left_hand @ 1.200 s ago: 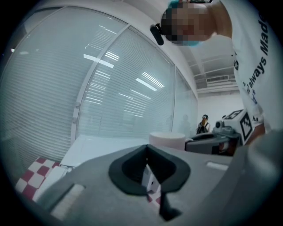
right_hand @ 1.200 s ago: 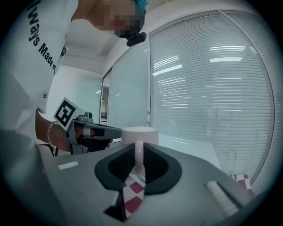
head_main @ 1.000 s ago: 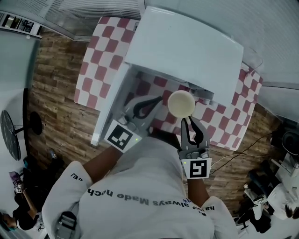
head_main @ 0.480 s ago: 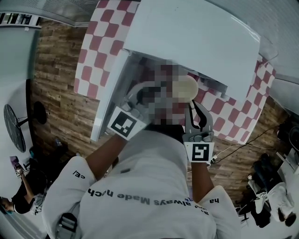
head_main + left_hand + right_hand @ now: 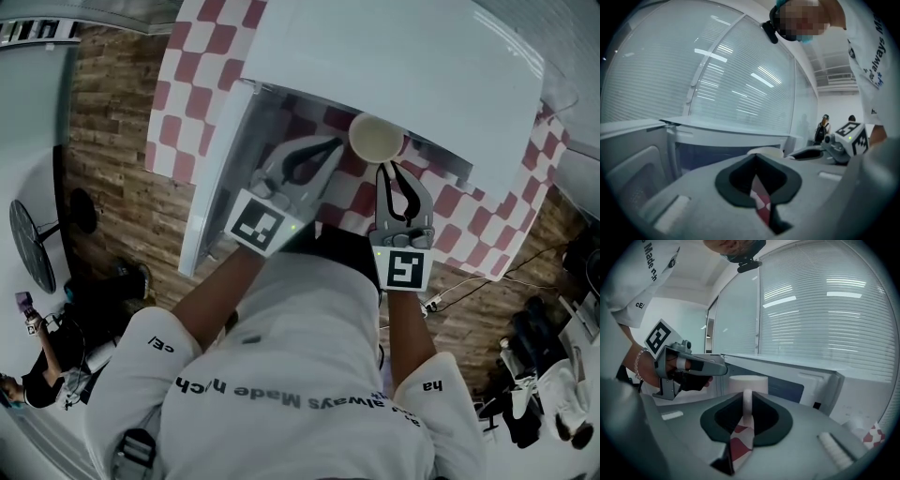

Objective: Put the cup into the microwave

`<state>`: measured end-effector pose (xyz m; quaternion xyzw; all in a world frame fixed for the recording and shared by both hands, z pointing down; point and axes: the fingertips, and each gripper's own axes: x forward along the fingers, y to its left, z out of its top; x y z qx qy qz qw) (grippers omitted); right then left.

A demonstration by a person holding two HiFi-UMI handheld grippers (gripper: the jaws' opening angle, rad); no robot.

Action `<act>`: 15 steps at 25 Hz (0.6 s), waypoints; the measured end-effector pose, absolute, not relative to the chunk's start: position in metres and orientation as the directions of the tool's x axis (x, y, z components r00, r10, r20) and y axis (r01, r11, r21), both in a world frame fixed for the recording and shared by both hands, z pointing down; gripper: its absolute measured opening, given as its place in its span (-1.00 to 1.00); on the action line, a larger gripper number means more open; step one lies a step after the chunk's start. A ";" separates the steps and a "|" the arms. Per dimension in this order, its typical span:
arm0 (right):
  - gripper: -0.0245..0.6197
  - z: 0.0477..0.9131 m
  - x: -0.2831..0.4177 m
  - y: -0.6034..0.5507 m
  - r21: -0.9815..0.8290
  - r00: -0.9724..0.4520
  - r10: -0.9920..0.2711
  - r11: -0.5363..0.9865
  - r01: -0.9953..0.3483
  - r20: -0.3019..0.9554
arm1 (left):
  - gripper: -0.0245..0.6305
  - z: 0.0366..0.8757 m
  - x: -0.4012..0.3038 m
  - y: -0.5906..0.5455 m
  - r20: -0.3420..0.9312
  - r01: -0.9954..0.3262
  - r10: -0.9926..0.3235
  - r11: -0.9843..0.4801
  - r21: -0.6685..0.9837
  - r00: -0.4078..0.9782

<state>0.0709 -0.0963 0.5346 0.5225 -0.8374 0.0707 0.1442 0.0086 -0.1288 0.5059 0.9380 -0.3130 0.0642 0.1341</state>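
A cream cup hangs at the mouth of the white microwave, whose door stands open to the left. My right gripper is shut on the cup's handle, just below the cup. In the right gripper view the cup sits beyond the jaws, its handle pinched in my right gripper. My left gripper is shut on nothing, just left of the cup and in front of the cavity. In the left gripper view my left gripper faces the dark cavity, with the cup's rim beside it.
The microwave stands on a red and white checked tablecloth. Wood floor lies to the left, where a person stands at the lower left. Cables and gear are at the lower right.
The cup and my right gripper have moved forward to the microwave's opening. My left gripper has moved forward alongside it.
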 end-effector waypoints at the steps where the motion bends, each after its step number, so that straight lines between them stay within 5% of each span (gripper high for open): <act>1: -0.79 0.537 0.071 -0.100 0.032 -0.409 -0.858 0.440 -0.898 0.309 | -0.92 0.507 0.009 -0.131 0.202 -0.608 -0.574 -0.766 0.210 0.793; 15: -0.79 0.556 0.075 -0.143 0.008 -0.356 -0.900 0.370 -0.929 0.251 | -0.92 0.530 0.021 -0.154 0.187 -0.621 -0.595 -0.767 0.158 0.782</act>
